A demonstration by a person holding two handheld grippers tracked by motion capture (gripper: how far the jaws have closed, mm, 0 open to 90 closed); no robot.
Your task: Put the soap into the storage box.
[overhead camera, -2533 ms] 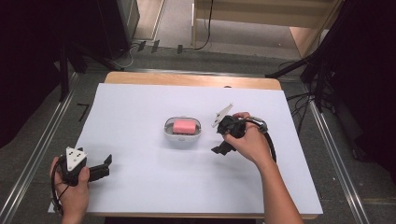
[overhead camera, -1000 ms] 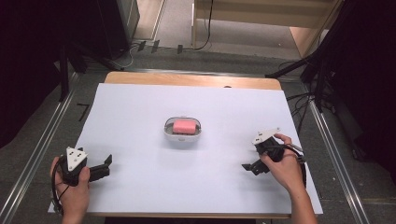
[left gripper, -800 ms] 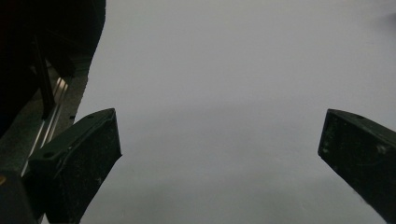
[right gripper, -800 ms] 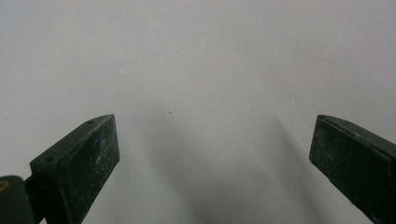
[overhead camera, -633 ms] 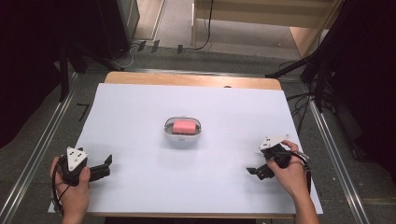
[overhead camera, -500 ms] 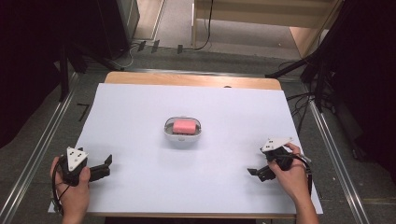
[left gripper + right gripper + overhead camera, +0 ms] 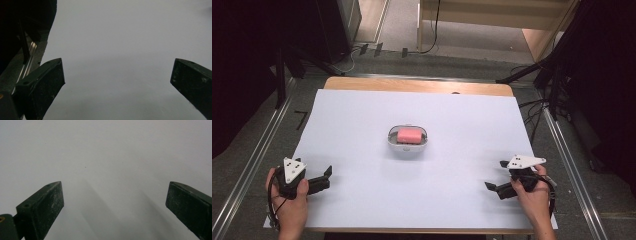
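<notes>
A pink block lies in a small white dish at the middle of the white table sheet. My left gripper rests near the table's front left corner, held by a hand, jaws wide apart over bare sheet. In the left gripper view its gripper is open with nothing between the fingers. My right gripper sits near the front right edge, also open. In the right gripper view that gripper has only white sheet between its fingers.
Metal rails run along both sides of the table. A wooden strip borders the far edge. Cables lie on the floor at the right, and dark drapes stand to both sides.
My right gripper has drawn back from beside the dish to the front right of the table and come to rest there. The left gripper has stayed put.
</notes>
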